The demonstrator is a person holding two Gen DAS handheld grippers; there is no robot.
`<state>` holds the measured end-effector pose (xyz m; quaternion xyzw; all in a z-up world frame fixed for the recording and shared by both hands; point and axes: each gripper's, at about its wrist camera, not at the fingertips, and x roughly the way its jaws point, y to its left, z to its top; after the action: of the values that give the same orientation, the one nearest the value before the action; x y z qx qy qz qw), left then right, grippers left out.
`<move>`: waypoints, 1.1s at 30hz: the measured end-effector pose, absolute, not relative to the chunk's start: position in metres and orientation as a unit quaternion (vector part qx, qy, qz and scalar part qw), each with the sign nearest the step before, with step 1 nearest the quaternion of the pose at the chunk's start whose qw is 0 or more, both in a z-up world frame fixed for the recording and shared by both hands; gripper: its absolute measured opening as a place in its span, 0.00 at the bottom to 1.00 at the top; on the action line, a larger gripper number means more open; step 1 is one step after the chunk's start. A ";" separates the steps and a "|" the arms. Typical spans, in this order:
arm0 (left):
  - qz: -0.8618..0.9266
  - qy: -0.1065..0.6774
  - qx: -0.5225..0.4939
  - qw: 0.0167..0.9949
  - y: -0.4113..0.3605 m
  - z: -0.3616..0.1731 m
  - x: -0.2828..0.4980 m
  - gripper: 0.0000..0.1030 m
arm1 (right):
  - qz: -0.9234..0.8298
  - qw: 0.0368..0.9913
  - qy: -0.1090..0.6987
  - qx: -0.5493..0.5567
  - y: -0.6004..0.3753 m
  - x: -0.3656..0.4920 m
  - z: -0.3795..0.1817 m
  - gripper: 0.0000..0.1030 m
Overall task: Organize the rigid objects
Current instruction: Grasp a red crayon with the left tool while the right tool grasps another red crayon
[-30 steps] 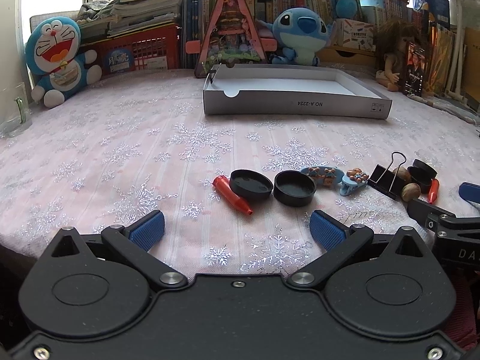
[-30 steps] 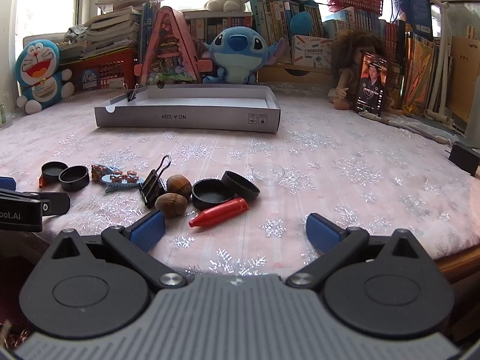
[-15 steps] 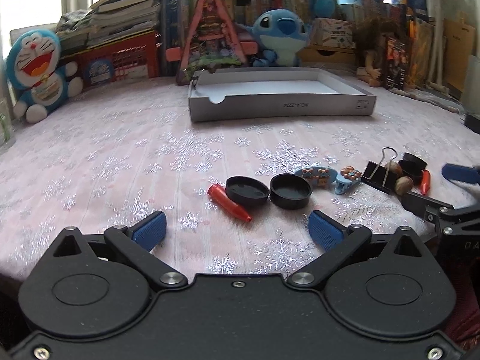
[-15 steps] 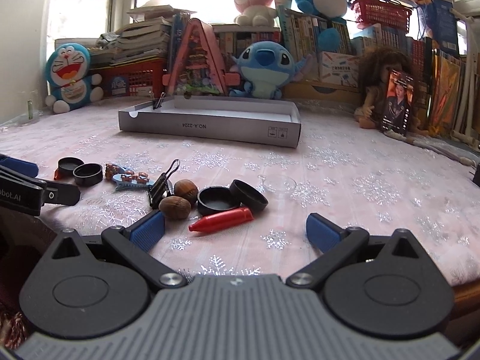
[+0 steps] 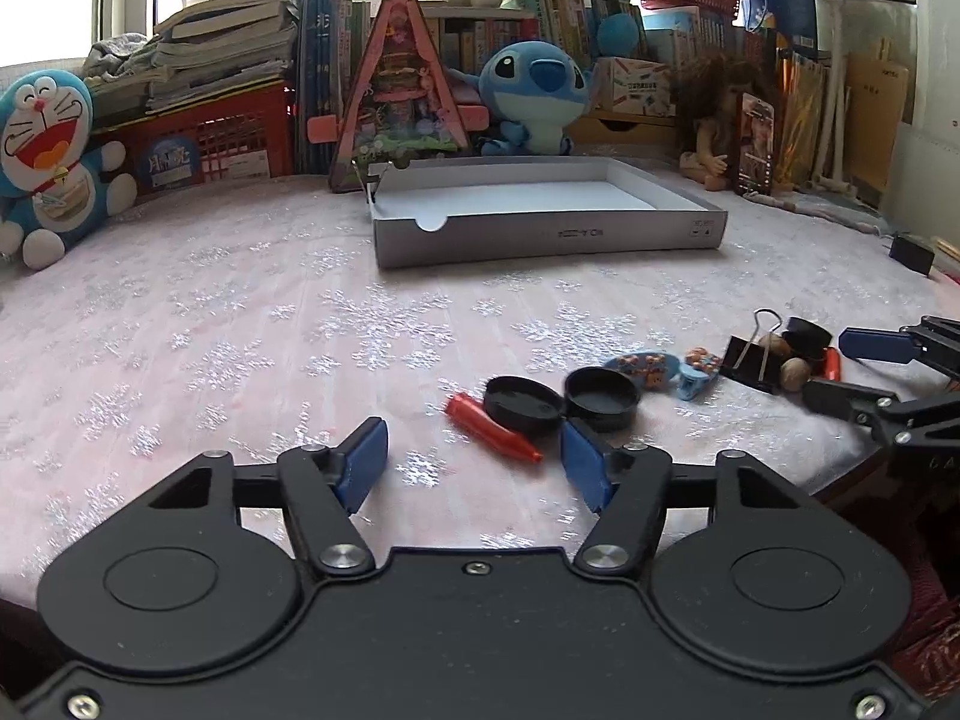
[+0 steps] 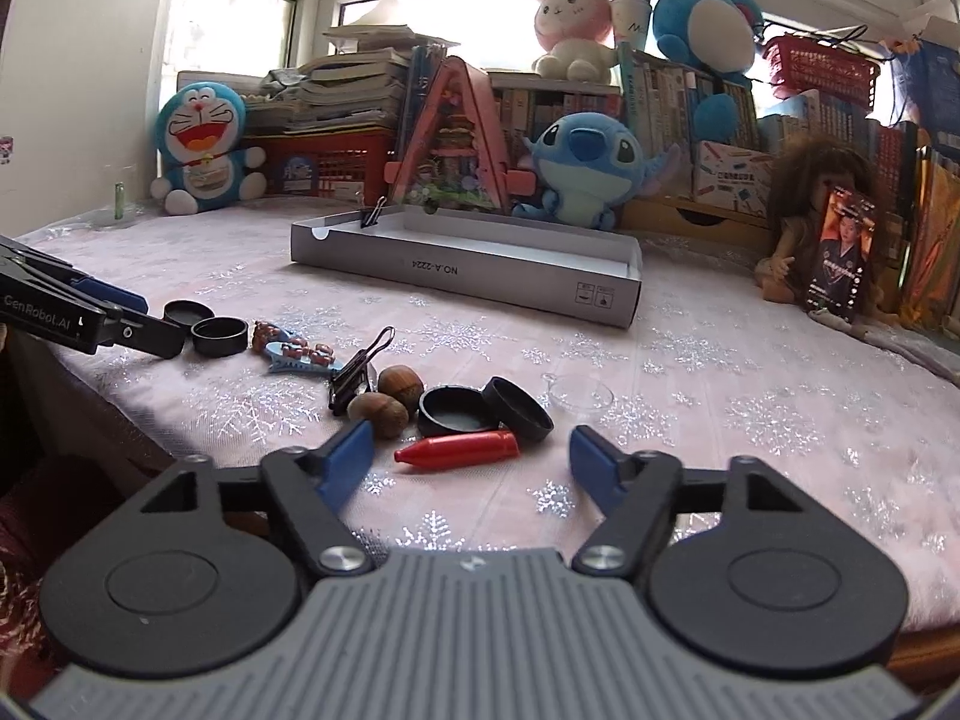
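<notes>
Your left gripper (image 5: 474, 468) hangs low over the near edge of the surface (image 5: 240, 312), its jaws spread wide with nothing between them. Just ahead of its right pad lies a red crayon-shaped piece (image 5: 492, 427), its blunt end tucked against a flat black lid (image 5: 521, 403), and touching that lid on the right is a second black cap (image 5: 602, 397) with its hollow side up. Further right sit two blue hair clips (image 5: 645, 367) with small orange decorations, then a black binder clip (image 5: 750, 354) with its wire handle raised, two brown nuts (image 6: 387, 396) touching each other just beside it, and another pair of black caps (image 6: 483, 408) pressed together with a second red piece (image 6: 459, 450) lying in front of them. Your right gripper (image 6: 471, 468) hovers directly before that red piece, jaws likewise wide apart and empty, the piece lying between the lines of the two blue pads but not gripped. A small clear disc (image 6: 576, 393) rests on the cloth to the right of the caps. Well behind all of this, toward the shelf of plush toys, stands the shallow grey cardboard tray (image 6: 480, 276), its white floor bare where visible, with one small binder clip (image 6: 373, 217) clamped on its far left rim.
</notes>
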<state>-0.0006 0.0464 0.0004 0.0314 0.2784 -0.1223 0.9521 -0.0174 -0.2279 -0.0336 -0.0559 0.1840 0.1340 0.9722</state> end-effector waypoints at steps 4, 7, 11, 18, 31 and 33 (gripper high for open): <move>-0.147 0.269 0.034 0.951 0.049 -0.001 0.004 0.61 | 0.146 0.970 0.187 -0.059 -0.227 -0.016 -0.033 0.60; -0.162 0.263 0.043 0.950 0.049 -0.004 0.009 0.64 | 0.149 0.969 0.186 -0.062 -0.223 -0.017 -0.033 0.53; -0.165 0.260 0.048 0.950 0.048 -0.006 0.014 0.61 | 0.148 0.970 0.183 -0.064 -0.218 -0.018 -0.033 0.49; -0.161 0.259 0.040 0.952 0.046 -0.003 0.005 0.23 | 0.139 0.972 0.180 -0.058 -0.215 -0.019 -0.033 0.48; -0.164 0.267 0.010 0.950 0.040 -0.001 -0.014 0.25 | 0.117 0.976 0.178 -0.046 -0.218 -0.023 -0.029 0.48; -0.175 0.268 0.011 0.947 0.037 0.001 -0.019 0.39 | 0.114 0.976 0.179 -0.044 -0.219 -0.023 -0.029 0.49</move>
<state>-0.0185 0.0374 0.0007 0.0107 0.2684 -0.1754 0.9471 -0.0229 -0.2195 -0.0294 -0.0443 0.1790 0.1145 0.9762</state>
